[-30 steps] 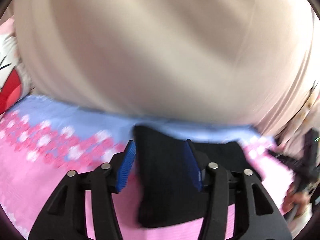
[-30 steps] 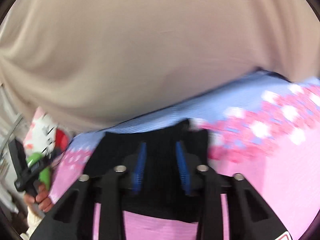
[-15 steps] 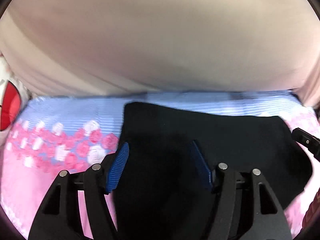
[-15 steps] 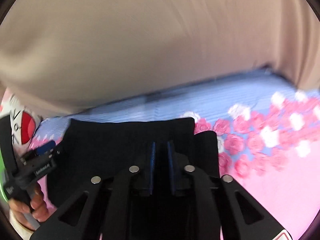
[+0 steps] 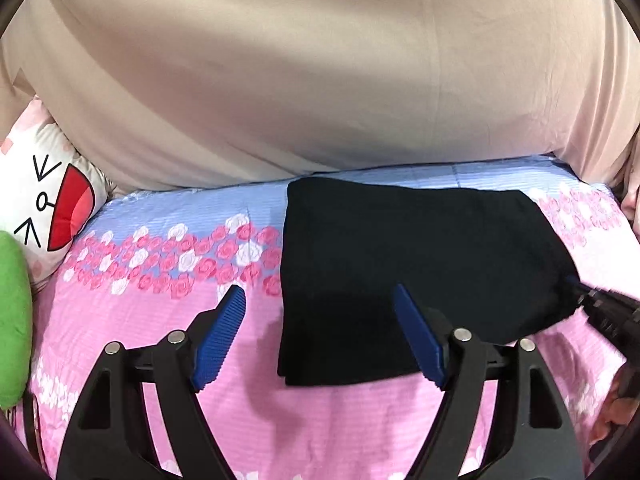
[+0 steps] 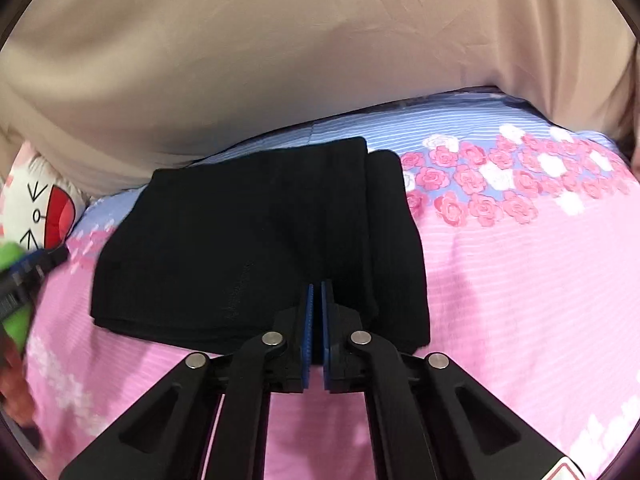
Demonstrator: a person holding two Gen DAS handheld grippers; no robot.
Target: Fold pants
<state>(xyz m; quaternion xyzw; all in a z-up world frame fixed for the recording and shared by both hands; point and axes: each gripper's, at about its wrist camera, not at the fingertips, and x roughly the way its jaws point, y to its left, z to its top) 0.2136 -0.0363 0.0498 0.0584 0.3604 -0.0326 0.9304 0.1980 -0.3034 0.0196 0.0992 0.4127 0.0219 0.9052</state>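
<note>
One folded pants [image 6: 256, 248] ahead: left tongs [image 5: 320, 336] apart, right tongs [image 6: 316, 308] clamped on pants; release gently, keeping layers aligned.

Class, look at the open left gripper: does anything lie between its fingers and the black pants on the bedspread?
Nothing visible does. The left gripper is open, and the folded black pants lie directly ahead on the pink floral bedspread, their near left corner between its fingers. The cartoon-face pillow sits far off to the left.
</note>
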